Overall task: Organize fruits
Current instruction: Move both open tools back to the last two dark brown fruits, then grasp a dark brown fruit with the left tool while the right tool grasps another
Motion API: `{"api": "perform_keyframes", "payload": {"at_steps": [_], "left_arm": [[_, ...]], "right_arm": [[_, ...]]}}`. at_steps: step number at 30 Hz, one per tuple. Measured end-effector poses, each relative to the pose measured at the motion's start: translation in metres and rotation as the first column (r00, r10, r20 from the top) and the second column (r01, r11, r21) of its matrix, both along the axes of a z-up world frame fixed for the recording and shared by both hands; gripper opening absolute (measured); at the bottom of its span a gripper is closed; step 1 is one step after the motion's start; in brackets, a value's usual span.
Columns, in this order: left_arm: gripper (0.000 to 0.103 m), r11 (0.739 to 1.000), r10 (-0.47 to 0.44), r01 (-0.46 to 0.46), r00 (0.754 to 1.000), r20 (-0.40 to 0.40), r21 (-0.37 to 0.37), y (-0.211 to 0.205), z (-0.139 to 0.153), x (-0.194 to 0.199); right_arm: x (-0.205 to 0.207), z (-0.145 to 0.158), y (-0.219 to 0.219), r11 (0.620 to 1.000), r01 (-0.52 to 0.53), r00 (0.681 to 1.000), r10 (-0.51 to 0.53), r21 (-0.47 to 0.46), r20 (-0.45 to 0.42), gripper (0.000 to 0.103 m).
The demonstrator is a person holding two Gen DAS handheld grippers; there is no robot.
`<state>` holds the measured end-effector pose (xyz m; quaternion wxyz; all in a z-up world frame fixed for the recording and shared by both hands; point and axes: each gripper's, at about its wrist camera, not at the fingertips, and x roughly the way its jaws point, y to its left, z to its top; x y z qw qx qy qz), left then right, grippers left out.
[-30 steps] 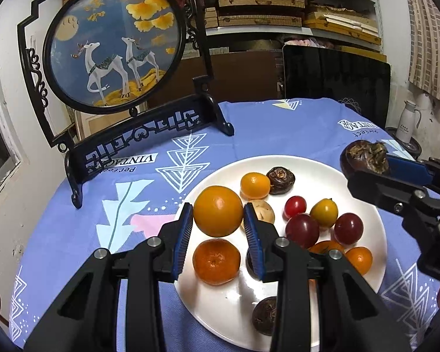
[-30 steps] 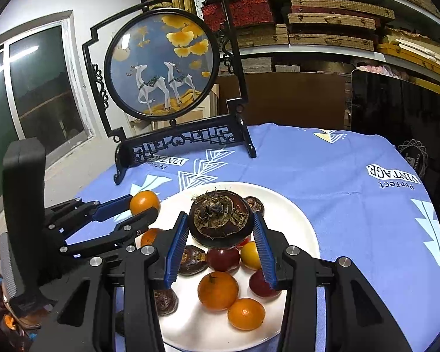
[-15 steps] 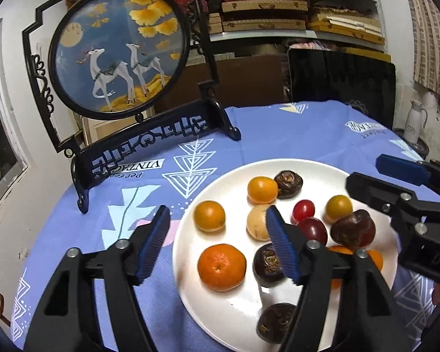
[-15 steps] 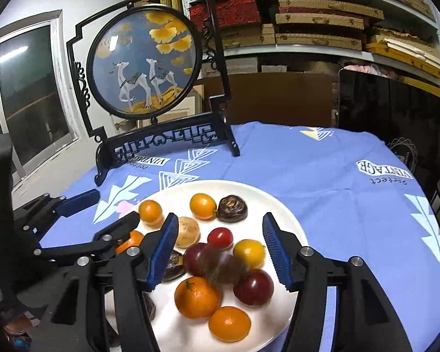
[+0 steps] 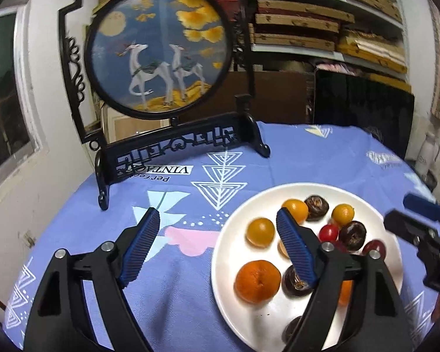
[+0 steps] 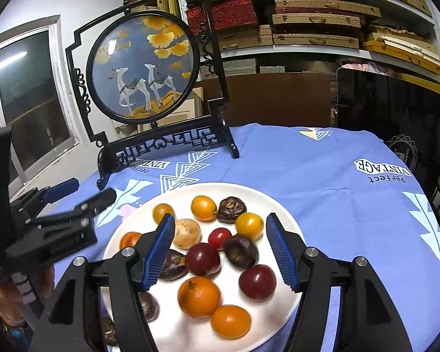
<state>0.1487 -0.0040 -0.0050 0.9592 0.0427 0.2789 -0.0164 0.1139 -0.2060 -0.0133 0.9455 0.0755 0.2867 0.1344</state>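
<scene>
A white plate (image 6: 249, 195) on the blue tablecloth holds several fruits: a mandarin (image 6: 199, 296), dark red plums (image 6: 257, 281), small orange fruits (image 6: 203, 207), a red cherry tomato (image 6: 219, 237) and dark water chestnuts (image 6: 240, 250). My right gripper (image 6: 220, 220) hovers over the plate's middle. Its jaws are opening and the pads touch no fruit. My left gripper (image 5: 216, 215) straddles the left rim of the plate (image 5: 223, 267), its jaws opening with nothing between them. A small orange fruit (image 5: 260, 231) lies just left of its right pad. Each gripper shows in the other's view: right gripper (image 5: 410, 220), left gripper (image 6: 86, 192).
A round deer picture in a black carved stand (image 5: 161, 55) rises at the table's back left. A black panel (image 6: 396, 111) leans at the back right, below shelves of flat boxes (image 6: 316, 20). The window wall (image 6: 29, 94) runs along the left. A hand (image 6: 11, 302) holds the left gripper.
Both grippers have opened. The left one let go of a small orange fruit onto the plate and drew off to the left. The right one dropped a dark water chestnut among the fruits.
</scene>
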Motion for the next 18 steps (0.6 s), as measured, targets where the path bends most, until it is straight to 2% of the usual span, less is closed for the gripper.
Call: {"api": "perform_keyframes", "payload": {"at_steps": [3, 5, 8, 10, 12, 14, 18], "left_arm": [[0.079, 0.999, 0.006, -0.006, 1.000, 0.015, -0.034, 0.010, 0.010, -0.004], [0.081, 0.999, 0.003, -0.001, 1.000, 0.029, -0.047, 0.014, 0.019, -0.010], [0.088, 0.998, -0.035, 0.038, 0.997, 0.062, -0.059, 0.024, 0.030, -0.035], [0.089, 0.996, -0.049, 0.053, 0.997, 0.066, -0.069, 0.033, 0.030, -0.051], [0.089, 0.995, -0.074, 0.076, 0.997, 0.030, -0.068, 0.044, 0.025, -0.065], [0.089, 0.998, -0.054, 0.054, 0.999, -0.002, -0.039, 0.059, 0.019, -0.078], [0.089, 1.000, 0.005, -0.005, 1.000, -0.022, 0.017, 0.094, 0.018, -0.101]], "right_arm": [[-0.025, 0.006, 0.009, 0.998, -0.059, 0.998, 0.059, 0.034, -0.003, 0.071], [-0.053, 0.003, 0.020, 0.992, -0.125, 0.992, 0.126, 0.020, -0.013, 0.072], [-0.087, -0.009, 0.040, 0.974, -0.225, 0.973, 0.223, -0.010, -0.066, 0.072], [-0.106, -0.026, 0.061, 0.953, -0.298, 0.947, 0.288, -0.055, -0.140, 0.072], [-0.113, -0.044, 0.082, 0.934, -0.341, 0.927, 0.314, -0.110, -0.203, 0.072], [-0.111, -0.061, 0.102, 0.918, -0.371, 0.909, 0.328, -0.138, -0.259, 0.072], [-0.092, -0.072, 0.122, 0.924, -0.354, 0.910, 0.304, -0.146, -0.282, 0.072]]}}
